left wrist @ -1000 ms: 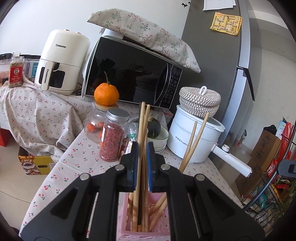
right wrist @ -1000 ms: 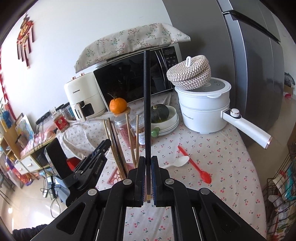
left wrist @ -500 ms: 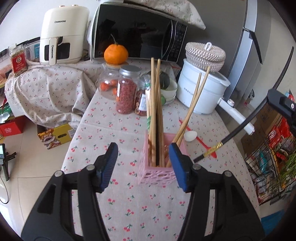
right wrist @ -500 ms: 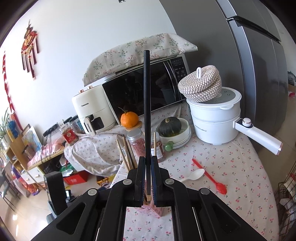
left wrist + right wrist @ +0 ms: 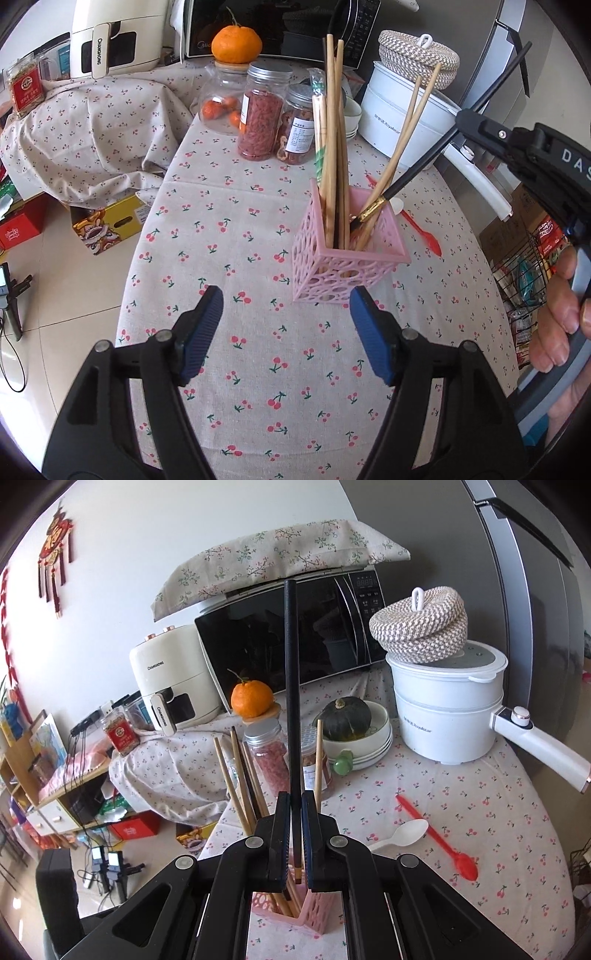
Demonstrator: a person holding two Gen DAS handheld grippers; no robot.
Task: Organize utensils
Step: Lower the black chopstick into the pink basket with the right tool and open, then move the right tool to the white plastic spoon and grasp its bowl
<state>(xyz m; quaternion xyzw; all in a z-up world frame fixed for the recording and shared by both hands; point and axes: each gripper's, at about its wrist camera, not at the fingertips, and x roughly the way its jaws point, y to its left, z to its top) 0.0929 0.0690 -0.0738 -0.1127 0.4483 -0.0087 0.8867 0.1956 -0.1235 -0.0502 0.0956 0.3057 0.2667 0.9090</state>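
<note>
Right now you are mid-insertion: your right gripper (image 5: pixel 293 834) is clamped tight on a long black chopstick with a gold band near its tip (image 5: pixel 436 147), and that tip is just dipping into the open top of the pink perforated plastic utensil holder (image 5: pixel 347 254), which stands on the cherry-print tablecloth (image 5: pixel 258 369). Several plain wooden chopsticks (image 5: pixel 334 140) stand in the holder already.

Your left gripper (image 5: pixel 286 332) has its blue-padded jaws opening wide, nothing between them, hovering just in front of the holder.

Judging from this, the next move calls for lowering the black chopstick further, steeper if you can, so it clears the wooden ones, and only then easing your grip. It enters at a slant, so a push sideways could tip the light holder; keep your left gripper near to steady it.

A slim red plastic spoon (image 5: pixel 439 834) and a white plastic spoon (image 5: pixel 400 834) lie on the cloth beside the holder, not yet sorted, so the task looks partly done.

Readable writing: "CHANGHONG" on the cream air fryer (image 5: pixel 99 40), "DAS" on the right gripper's body in the left wrist view. The white electric pot (image 5: pixel 447 716) carries small lettering I cannot read for sure, and the jar labels are too small.
</note>
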